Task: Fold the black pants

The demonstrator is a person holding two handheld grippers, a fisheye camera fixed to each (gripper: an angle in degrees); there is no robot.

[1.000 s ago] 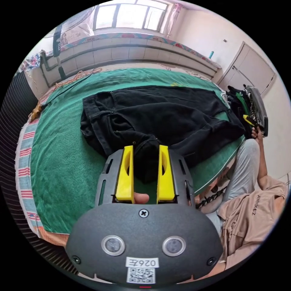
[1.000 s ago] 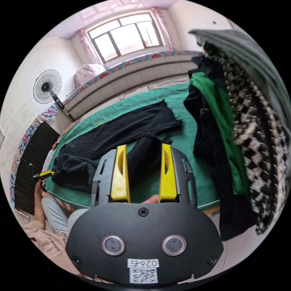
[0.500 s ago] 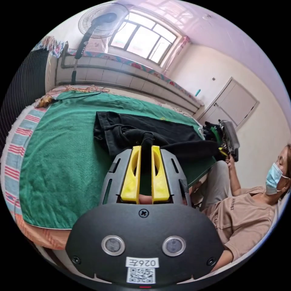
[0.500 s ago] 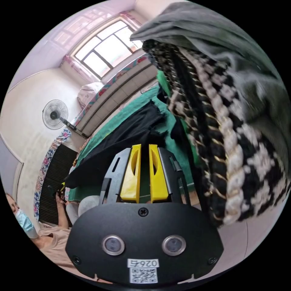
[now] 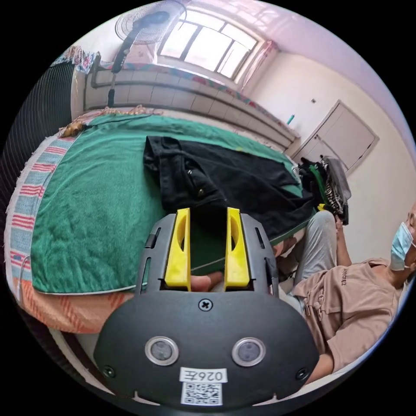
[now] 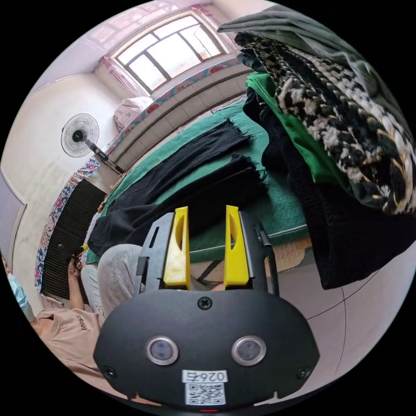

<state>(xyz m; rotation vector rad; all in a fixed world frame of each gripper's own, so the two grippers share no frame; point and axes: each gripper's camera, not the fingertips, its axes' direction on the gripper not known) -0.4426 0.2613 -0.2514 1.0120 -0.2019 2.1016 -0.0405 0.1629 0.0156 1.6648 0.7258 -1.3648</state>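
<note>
Green towel-like cover (image 5: 95, 203) spans the bed; window and standing fan (image 5: 147, 21) behind.

Left gripper (image 5: 208, 236): yellow jaws parted, nothing between them, hovering near the bed's front edge just short of the waistband. Right gripper (image 6: 206, 242): jaws likewise apart and empty, off the bed edge, short of the leg ends.

Black pants (image 5: 225, 182) lie flat, full length along the cover, waist toward the left gripper; the two frayed hems (image 6: 242, 167) lie side by side, slightly apart.

Judgement: legs not yet stacked. Pinch waist and hem of the near leg together, lift evenly, lay it squarely over the far one.

Containers: none seen. Pile of clothes (image 6: 329, 130) sits beside the hems.
</note>
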